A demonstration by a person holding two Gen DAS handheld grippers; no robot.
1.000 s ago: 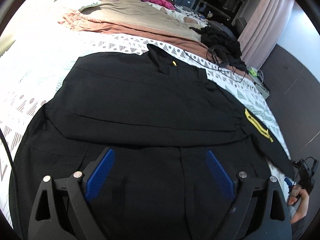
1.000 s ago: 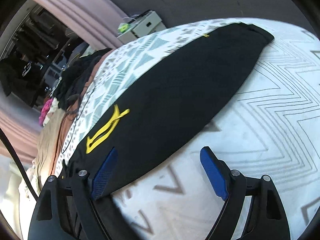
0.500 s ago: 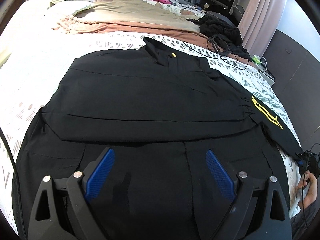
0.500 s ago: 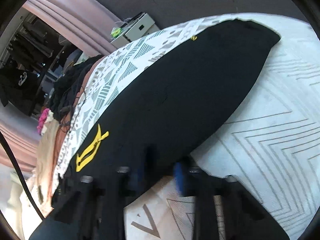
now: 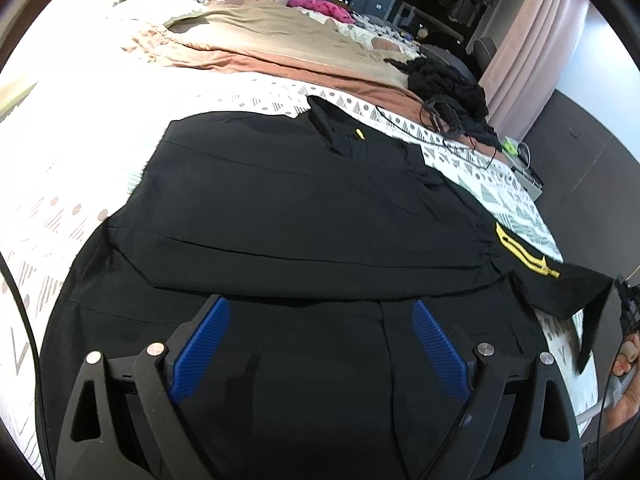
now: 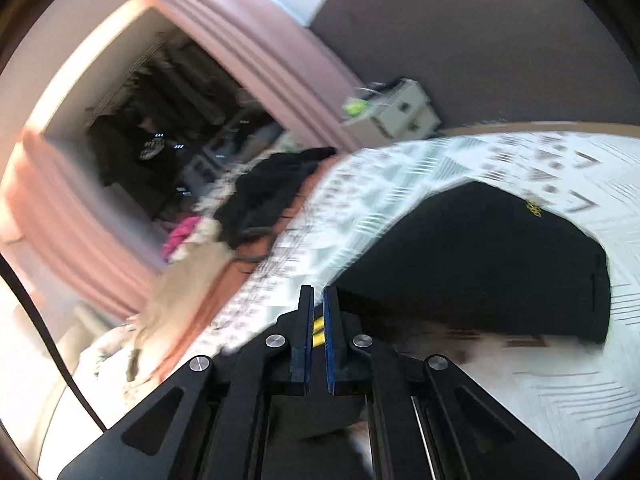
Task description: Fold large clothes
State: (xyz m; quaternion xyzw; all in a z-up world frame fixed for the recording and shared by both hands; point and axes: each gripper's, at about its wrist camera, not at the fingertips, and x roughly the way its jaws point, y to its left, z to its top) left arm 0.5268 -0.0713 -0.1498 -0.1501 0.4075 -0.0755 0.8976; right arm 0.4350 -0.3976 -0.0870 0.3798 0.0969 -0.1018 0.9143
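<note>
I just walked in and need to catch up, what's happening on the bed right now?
A person is folding a large black garment spread on the patterned bedspread. The right gripper has just closed on the sleeve end with the yellow stripes and holds that end off the bed. The left gripper hangs open above the garment's near part, touching nothing. Other clothes lie piled farther back.

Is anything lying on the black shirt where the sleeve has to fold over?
Nothing visible. The right hand-held gripper is shut on the sleeve, lifted off the bed. The black shirt lies bare. The cable and dark clothes pile sit beyond it.
</note>
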